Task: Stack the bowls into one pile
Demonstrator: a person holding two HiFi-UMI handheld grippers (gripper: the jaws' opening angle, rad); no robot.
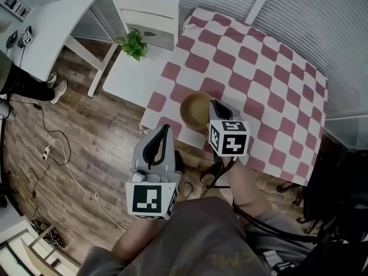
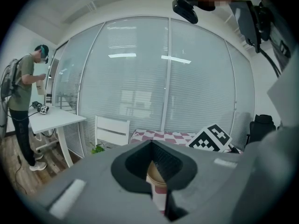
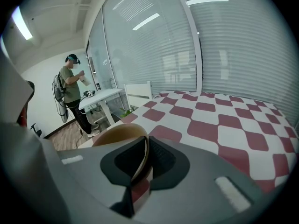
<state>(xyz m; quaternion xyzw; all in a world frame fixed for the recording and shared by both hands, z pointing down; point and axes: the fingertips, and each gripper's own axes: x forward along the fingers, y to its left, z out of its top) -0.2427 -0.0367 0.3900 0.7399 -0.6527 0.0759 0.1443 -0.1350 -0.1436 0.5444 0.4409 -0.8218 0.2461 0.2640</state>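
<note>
The table (image 1: 270, 79), covered by a red-and-white checked cloth, is filling the upper right of the head view. A white chair (image 1: 132, 79) is standing just beside its left edge, with a small plant (image 1: 134, 43) by it. Well apart, a person (image 2: 21, 97) is standing at a white desk (image 2: 56, 118). A tan bowl (image 1: 194, 109) is sitting on the cloth near the table's near left corner. The right gripper (image 1: 214, 106) is clamping the bowl's rim, one jaw inside, one outside. The left gripper (image 1: 160, 135) is hovering off the table near the bowl, jaws pressed together on nothing.
</note>
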